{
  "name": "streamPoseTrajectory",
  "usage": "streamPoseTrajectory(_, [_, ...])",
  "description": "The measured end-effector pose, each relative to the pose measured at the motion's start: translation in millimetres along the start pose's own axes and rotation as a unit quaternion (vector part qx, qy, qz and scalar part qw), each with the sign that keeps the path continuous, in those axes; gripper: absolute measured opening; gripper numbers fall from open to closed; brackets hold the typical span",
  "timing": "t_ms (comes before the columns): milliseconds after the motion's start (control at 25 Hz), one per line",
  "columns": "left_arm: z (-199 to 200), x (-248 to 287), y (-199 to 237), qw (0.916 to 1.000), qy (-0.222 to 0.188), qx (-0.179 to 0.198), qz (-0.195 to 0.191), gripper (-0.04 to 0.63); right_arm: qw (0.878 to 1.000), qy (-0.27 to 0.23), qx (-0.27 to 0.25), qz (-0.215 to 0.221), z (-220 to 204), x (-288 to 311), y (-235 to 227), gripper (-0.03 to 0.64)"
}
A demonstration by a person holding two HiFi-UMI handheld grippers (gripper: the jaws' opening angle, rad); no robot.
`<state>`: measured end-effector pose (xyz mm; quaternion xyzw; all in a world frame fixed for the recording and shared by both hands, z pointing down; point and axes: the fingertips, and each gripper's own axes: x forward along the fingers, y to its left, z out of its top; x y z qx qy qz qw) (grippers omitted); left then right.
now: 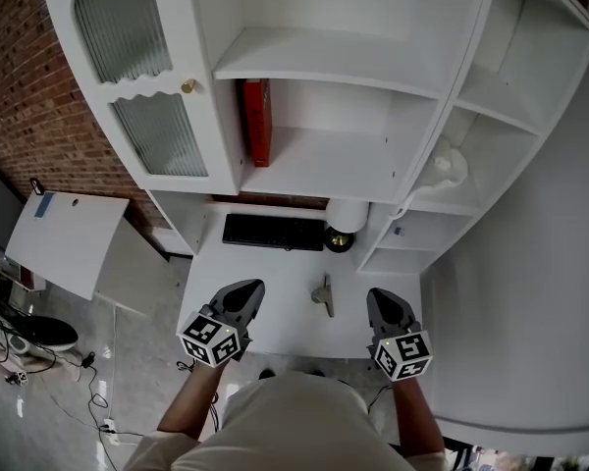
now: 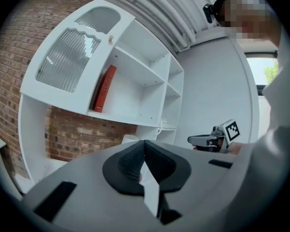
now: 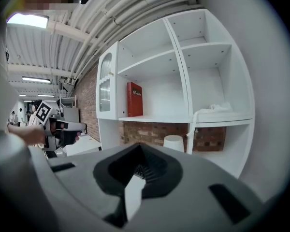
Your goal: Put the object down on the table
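At the far left a brick wall runs behind a white shelf unit. A white board sits off to the side, above a floor with cables lying on it. The unit's left door has ribbed glass and a small gold knob.

Nearer to me, the left gripper is held over the near edge of the white table. Its jaws are pressed together with nothing between them.

On the shelf just right of the door, a red book stands upright. Under that shelf a black keyboard lies at the back of the table.

The object is a small tan-grey thing, too small for me to tell what it is. It lies on the table in front of the keyboard, between the two grippers and touching neither.

Just right of the keyboard stands a white cup, with a dark round thing right beside it.

The right gripper is held about level with the left one. Its jaws are also closed and it is empty.

Farther right, something white and crumpled, perhaps a cloth, rests on a side shelf.
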<state>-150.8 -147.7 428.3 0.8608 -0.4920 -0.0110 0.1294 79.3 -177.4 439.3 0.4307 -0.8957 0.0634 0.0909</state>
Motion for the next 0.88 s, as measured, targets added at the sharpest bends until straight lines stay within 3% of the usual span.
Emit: streamPoseTrajectory(880, [3,0,13,0.9999,-0.007,-0.007,-0.014,-0.007,1.000,0.006,-0.007,-0.008,5,7,10,0.002])
